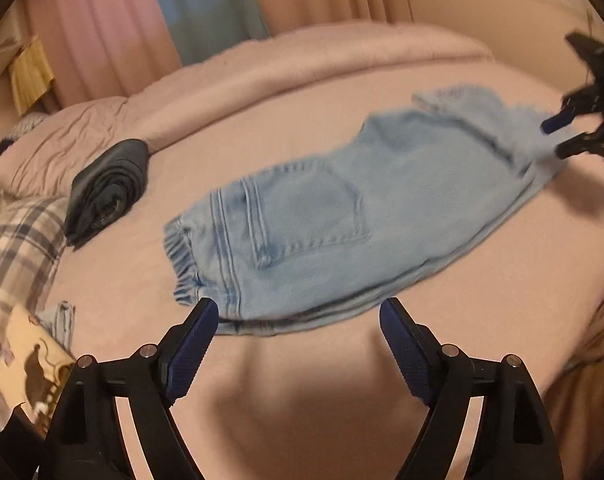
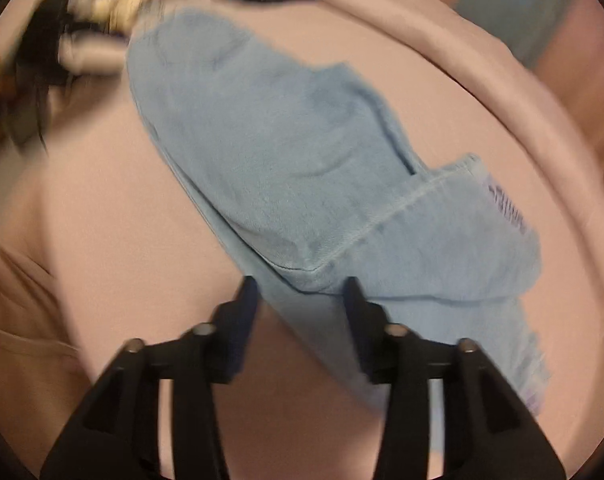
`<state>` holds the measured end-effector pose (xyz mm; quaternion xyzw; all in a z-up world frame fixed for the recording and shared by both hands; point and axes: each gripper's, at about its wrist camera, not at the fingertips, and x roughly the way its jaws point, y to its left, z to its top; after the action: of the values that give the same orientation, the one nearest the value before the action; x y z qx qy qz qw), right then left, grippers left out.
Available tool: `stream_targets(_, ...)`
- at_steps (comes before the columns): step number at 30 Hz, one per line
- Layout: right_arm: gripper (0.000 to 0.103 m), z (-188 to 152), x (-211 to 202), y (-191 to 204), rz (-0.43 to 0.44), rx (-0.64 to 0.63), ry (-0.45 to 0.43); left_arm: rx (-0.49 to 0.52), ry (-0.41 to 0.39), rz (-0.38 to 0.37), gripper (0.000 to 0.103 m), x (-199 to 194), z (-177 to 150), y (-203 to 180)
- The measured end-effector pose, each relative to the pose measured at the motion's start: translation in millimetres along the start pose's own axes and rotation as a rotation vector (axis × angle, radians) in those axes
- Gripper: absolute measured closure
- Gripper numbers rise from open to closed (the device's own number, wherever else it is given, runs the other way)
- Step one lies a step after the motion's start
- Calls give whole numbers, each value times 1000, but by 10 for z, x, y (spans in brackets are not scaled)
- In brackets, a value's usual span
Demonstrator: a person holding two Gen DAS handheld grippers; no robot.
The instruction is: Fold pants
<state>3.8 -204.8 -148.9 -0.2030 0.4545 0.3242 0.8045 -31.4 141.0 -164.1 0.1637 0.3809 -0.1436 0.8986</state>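
light blue jeans [image 1: 342, 220] lie flat on a pink bedsheet [image 1: 302, 392], one leg laid over the other, back pocket [image 1: 314, 204] uppermost. the elastic waistband [image 1: 182, 256] points toward the left gripper; the frayed cuffs [image 1: 482, 100] lie at the far end, by the right gripper.

left gripper [image 1: 298, 312]: fingers spread wide and empty, hovering just short of the waist end, with the near fingertip [image 1: 206, 308] just at the garment's edge. right gripper [image 2: 300, 284]: fingers apart, nothing visibly pinched; its tips sit at the long edge of the leg section near the cuffs. in the right wrist view the upper layer is turned back on itself in a thick crease [image 2: 382, 220], so the legs are not perfectly aligned. both views are motion-blurred, and contact between fingertips and cloth cannot be settled.

step in hand, as a judgement: the lengthwise fold looks done and the crosswise fold is not yet begun; the grippers appear to be positioning at opposite ends.

the next move calls for closing each gripper on both denim layers together, at the cuffs and at the waistband, then carrying one end over to meet the other. the doubled denim is stiff and thick, so a shallow bite may catch only the top layer.

a rolled dark garment [image 1: 106, 196] and a plaid pillow [image 1: 14, 248] lie well apart from the jeans at the left.
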Motion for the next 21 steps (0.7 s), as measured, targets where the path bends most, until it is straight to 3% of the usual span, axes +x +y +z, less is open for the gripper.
stream_targets(4, 51, 166, -187, -513, -21, 254, -83, -94, -55, -102, 20, -24, 297, -169)
stream_targets(7, 49, 391, -73, -774, -48, 421, -65, -113, -57, -186, 20, 191, 562, -498)
stream_targets(14, 51, 941, 784, -1039, -130, 588, 109, -171, 40, -431, 20, 818, 996, -1282)
stream_targets(17, 51, 997, 1100, -1113, -203, 623, 197, -160, 71, -452, 20, 960, 1033, -1510)
stream_targets(19, 64, 1002, 1189, -1101, -258, 587, 213, -155, 112, -464, 20, 1062, 1016, -1621)
stream_targets(21, 95, 978, 1137, -1092, -235, 594, 181, -144, 138, -451, 20, 1125, 979, -1689)
